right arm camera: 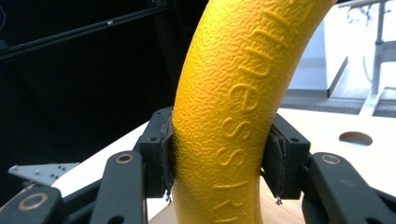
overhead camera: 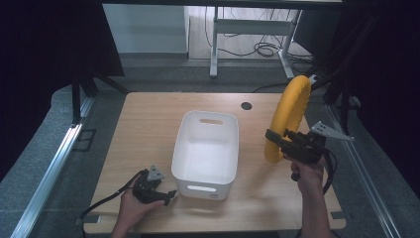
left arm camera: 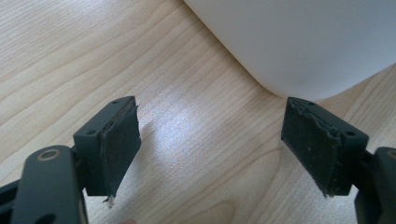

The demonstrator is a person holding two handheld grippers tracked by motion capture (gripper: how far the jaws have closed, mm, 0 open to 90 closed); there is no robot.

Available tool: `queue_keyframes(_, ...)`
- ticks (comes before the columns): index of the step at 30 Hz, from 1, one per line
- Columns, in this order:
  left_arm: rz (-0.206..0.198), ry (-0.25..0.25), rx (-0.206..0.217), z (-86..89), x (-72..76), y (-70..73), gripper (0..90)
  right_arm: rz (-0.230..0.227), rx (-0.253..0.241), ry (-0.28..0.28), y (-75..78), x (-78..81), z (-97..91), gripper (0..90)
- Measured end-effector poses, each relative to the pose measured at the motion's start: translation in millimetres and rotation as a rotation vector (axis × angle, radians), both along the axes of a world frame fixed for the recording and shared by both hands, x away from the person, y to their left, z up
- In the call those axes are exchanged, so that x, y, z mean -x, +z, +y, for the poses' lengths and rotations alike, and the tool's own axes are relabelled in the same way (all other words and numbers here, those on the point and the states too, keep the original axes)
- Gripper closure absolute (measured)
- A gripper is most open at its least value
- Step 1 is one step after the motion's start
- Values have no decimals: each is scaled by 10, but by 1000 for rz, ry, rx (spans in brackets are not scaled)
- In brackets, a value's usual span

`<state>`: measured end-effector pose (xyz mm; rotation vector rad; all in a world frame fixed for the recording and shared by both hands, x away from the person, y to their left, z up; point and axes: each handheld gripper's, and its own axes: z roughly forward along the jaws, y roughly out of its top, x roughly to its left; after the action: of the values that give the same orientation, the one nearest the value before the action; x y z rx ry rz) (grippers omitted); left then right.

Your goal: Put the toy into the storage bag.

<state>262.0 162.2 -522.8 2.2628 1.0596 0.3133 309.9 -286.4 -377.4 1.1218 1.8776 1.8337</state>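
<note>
My right claw [overhead camera: 274, 136] clamping the yellow foam ring [overhead camera: 289, 115] upright above the surface [overhead camera: 148, 129], embossed lettering partly cut off, my left claw [overhead camera: 168, 197] gaping wide beside the white bin [overhead camera: 207, 148]

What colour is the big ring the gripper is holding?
The ring is yellow with a bumpy skin and raised letters. The right gripper view shows it best.

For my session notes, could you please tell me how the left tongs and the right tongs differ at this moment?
The left tongs are open with nothing between the jaws; the right tongs are shut on the yellow ring. The left tongs sit low by the white bin; the right tongs are raised beside it, holding the ring upright. Both have black jaws.
</note>
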Motion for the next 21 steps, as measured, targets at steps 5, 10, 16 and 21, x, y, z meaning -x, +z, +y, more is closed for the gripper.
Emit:
queue_keyframes(5, 0, -1, 0, 2, 1, 3, 196, -36, 5, -20, -14, 35, 120, 504)
queue_keyframes(10, -2, -1, 1, 6, 4, 9, 196, -58, -1, -45, -22, 57, 216, 504)
queue_keyframes(16, 2, -4, -2, 2, 1, 2, 196, -83, -1, -73, -15, 73, 308, 504)
queue_keyframes(21, 3, -3, -1, 1, 1, 2, 195, -102, 9, -79, -5, 79, 369, 503)
